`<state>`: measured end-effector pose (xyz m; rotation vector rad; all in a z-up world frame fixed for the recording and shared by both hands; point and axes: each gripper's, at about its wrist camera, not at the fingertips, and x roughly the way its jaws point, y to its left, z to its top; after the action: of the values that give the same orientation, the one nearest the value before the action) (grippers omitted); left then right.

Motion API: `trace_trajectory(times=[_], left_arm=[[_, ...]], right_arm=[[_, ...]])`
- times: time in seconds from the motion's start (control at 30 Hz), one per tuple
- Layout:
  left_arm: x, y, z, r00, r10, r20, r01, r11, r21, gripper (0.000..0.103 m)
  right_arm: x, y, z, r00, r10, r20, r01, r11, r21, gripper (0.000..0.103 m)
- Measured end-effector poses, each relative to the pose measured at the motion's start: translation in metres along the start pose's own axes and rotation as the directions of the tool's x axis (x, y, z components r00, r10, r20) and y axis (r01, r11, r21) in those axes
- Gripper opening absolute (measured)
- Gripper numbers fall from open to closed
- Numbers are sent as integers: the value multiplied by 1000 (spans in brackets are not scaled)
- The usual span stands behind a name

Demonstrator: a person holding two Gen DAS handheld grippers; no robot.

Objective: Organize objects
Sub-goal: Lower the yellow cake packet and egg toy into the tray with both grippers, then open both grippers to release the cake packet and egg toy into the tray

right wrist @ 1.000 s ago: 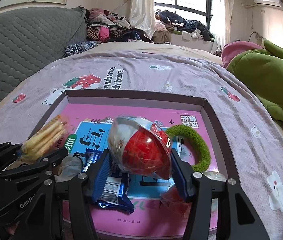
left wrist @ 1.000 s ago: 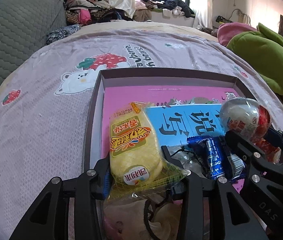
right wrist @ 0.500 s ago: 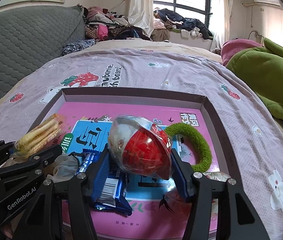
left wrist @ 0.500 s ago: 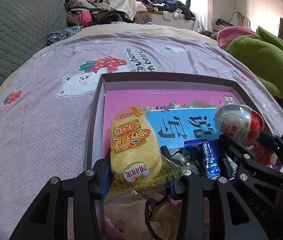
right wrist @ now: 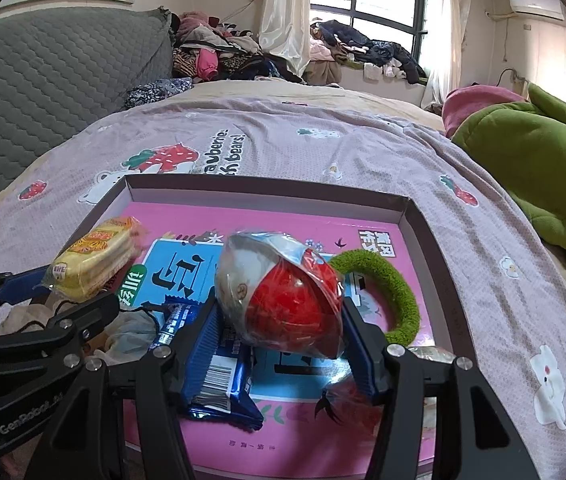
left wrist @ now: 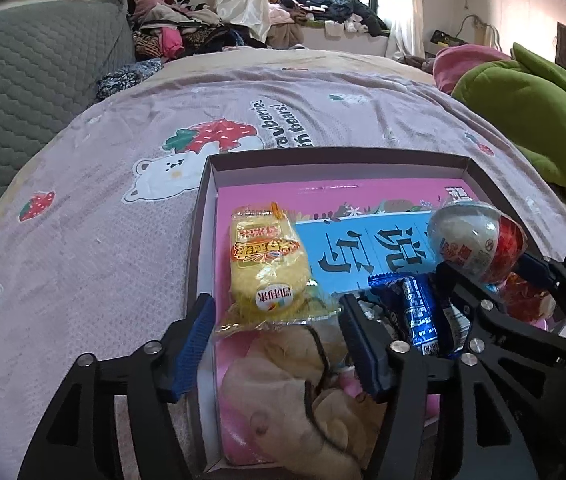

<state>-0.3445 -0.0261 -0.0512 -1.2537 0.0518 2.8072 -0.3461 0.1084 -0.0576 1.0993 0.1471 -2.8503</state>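
Note:
A shallow box (left wrist: 203,208) with a pink printed floor lies on the bed. My left gripper (left wrist: 277,340) is open over its near left corner; the yellow snack packet (left wrist: 269,268) lies in the box between and just beyond the fingers, released. My right gripper (right wrist: 283,344) is shut on a red-and-silver wrapped egg (right wrist: 283,300), held above the box; it also shows in the left wrist view (left wrist: 477,240). The packet shows in the right wrist view (right wrist: 95,260).
In the box lie a blue wrapped snack (right wrist: 211,356), a green fuzzy ring (right wrist: 387,292), a beige plush toy (left wrist: 303,396) and a small red packet (left wrist: 523,300). A green blanket (right wrist: 543,168) lies right. A grey quilted headboard (left wrist: 31,92) stands left.
My left gripper has opened and drawn back, leaving the yellow packet lying in the box. My right gripper has kept the egg and moved little.

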Motion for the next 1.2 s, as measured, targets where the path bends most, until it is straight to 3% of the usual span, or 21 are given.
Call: trace_trajectory(times=[0.2,0.57,1.2], left_arm=[[-12,-1,1,1000,-14,20,14,1000,16,70],[-14,10,0,992,-128,-3,128,991,-41,72],[-46,12,7,995,-68,80,70,997,-28,72]], right_arm=[[-5,-3,1,1000,7,12,-7,1000,12,58],[-16,-8,3,998,28,47,-29,999,37,61],[-49,-20,16,993,30,112,-41,994,97,62]])
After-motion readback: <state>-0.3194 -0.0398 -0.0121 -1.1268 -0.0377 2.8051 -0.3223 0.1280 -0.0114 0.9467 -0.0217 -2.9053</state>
